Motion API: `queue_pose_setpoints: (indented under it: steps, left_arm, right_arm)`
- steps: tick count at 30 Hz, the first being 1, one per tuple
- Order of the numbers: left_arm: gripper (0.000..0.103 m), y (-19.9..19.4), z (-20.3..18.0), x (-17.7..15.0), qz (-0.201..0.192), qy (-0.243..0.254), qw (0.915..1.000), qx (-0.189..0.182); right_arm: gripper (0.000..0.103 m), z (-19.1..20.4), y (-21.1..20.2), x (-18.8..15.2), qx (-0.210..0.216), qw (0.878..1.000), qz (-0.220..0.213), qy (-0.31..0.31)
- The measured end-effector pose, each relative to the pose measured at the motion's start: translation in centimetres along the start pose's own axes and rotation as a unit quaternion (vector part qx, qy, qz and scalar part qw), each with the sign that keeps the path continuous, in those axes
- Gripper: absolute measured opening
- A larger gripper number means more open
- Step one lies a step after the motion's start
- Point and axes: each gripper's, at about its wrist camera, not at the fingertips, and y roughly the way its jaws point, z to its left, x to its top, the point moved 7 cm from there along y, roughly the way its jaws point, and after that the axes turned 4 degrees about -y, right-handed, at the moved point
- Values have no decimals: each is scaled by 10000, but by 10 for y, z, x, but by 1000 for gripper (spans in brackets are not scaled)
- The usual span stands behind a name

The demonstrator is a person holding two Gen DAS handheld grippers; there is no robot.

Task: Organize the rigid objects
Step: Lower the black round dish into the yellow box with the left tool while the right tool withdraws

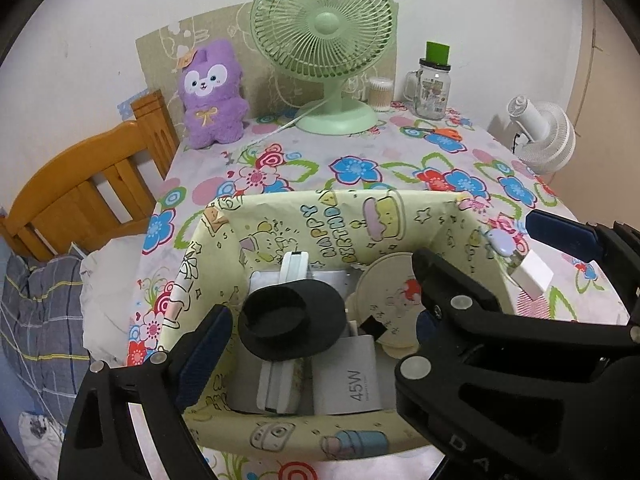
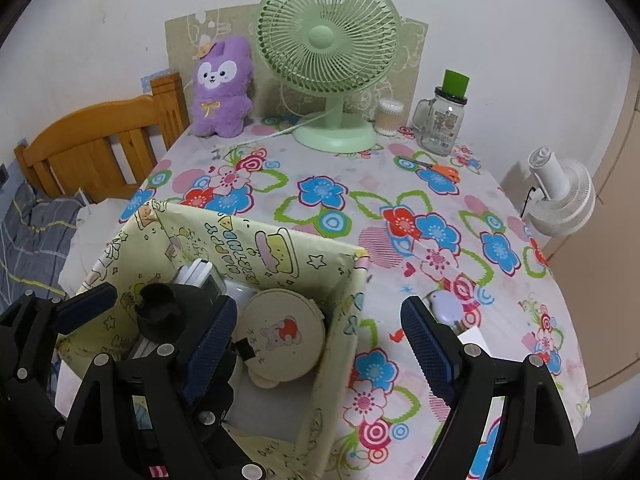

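A yellow paper-covered box (image 1: 320, 216) (image 2: 280, 256) stands on the flowered table. Inside it lie a black round cap-like piece (image 1: 292, 320) (image 2: 160, 308), a white "45W" charger box (image 1: 352, 376), a white folded device (image 1: 296, 268) and a round cream case (image 1: 388, 300) (image 2: 280, 336). My left gripper (image 1: 320, 328) is open over the box, the black piece between its fingers but not clamped. My right gripper (image 2: 320, 344) is open over the box's right wall. A lilac oval gadget (image 2: 444, 304) (image 1: 502, 240) and a white block (image 1: 532, 276) lie right of the box.
At the table's back stand a green fan (image 2: 332, 60), a purple plush (image 2: 222, 88), a cotton-swab tub (image 2: 390, 116) and a glass jar with green lid (image 2: 444, 116). Orange scissors (image 2: 440, 170) lie nearby. A white fan (image 2: 560, 196) is right; a wooden bed frame (image 2: 100, 144) left.
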Motion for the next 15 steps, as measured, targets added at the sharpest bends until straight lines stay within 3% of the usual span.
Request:
queue_pose_setpoints:
  steps: [15]
  left_arm:
    - [95, -34, -30, -1, -332, 153, 9993, -86]
  right_arm:
    - [86, -23, -37, -7, -14, 9996, -270, 122]
